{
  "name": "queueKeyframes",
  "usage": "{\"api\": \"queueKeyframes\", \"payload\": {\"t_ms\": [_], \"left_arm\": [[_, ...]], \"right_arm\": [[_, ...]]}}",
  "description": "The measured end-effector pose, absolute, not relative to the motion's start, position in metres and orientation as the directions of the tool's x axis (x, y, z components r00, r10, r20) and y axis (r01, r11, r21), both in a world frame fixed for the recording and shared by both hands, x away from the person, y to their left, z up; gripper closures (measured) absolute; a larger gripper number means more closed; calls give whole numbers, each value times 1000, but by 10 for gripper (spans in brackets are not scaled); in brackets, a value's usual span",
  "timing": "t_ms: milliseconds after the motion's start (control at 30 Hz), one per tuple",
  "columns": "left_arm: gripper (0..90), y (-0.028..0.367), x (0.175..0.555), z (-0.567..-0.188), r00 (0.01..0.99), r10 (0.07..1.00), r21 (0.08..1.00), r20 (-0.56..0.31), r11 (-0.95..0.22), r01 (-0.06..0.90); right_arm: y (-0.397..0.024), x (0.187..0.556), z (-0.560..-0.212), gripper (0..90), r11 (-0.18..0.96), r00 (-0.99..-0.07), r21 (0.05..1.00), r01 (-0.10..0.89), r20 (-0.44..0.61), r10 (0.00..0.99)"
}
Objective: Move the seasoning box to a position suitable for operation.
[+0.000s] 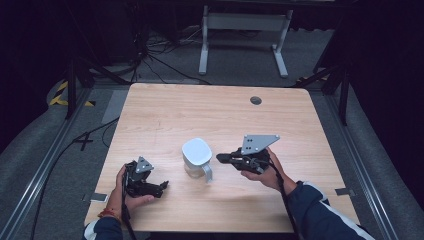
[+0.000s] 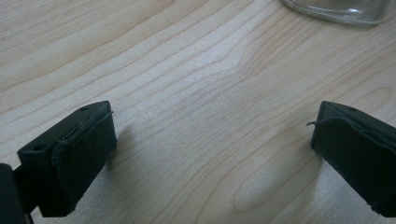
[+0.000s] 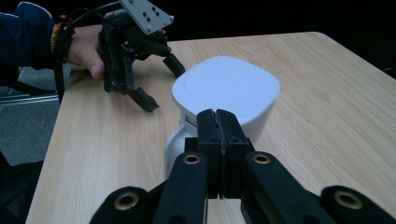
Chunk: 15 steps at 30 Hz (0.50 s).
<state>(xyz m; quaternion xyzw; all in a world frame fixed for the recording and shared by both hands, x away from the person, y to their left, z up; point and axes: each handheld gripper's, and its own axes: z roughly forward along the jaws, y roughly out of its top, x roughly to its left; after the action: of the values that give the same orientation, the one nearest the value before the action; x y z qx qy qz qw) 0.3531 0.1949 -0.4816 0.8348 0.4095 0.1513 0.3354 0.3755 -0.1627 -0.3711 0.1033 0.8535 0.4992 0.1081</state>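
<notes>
Item: lidded jug (image 1: 196,156), frame centre. My right gripper (image 1: 220,158) clenched empty beside it; my left gripper (image 1: 164,186) released, lower left. Risk: a sideways nudge could topple it.

light wood table (image 1: 165,107) on grey floor (image 1: 40,145), white metal frame (image 1: 245,37) behind, cables (image 1: 160,62), dark surroundings

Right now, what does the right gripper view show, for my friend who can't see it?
The right hand-held gripper, jaws shut, points at a white-lidded clear jug on a wooden table. Beyond it, a hand holds the left hand-held gripper open.
</notes>
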Motion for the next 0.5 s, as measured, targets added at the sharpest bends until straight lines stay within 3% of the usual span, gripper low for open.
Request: {"api": "queueKeyframes", "payload": {"t_ms": [300,400,500], "left_arm": [[28,194,354,-478,627,778,665,-31,-453,595],[177,193,352,-478,613,790,693,-30,-426,582],[234,192,351,-475,615,788,695,-28,-427,579]], "right_arm": [[-136,380,-375,897,482,-969,875,44,-81,235],[-132,382,-374,897,474,-971,879,48,-71,230],[-128,384,-373,897,481,-968,876,33,-92,234]]}}
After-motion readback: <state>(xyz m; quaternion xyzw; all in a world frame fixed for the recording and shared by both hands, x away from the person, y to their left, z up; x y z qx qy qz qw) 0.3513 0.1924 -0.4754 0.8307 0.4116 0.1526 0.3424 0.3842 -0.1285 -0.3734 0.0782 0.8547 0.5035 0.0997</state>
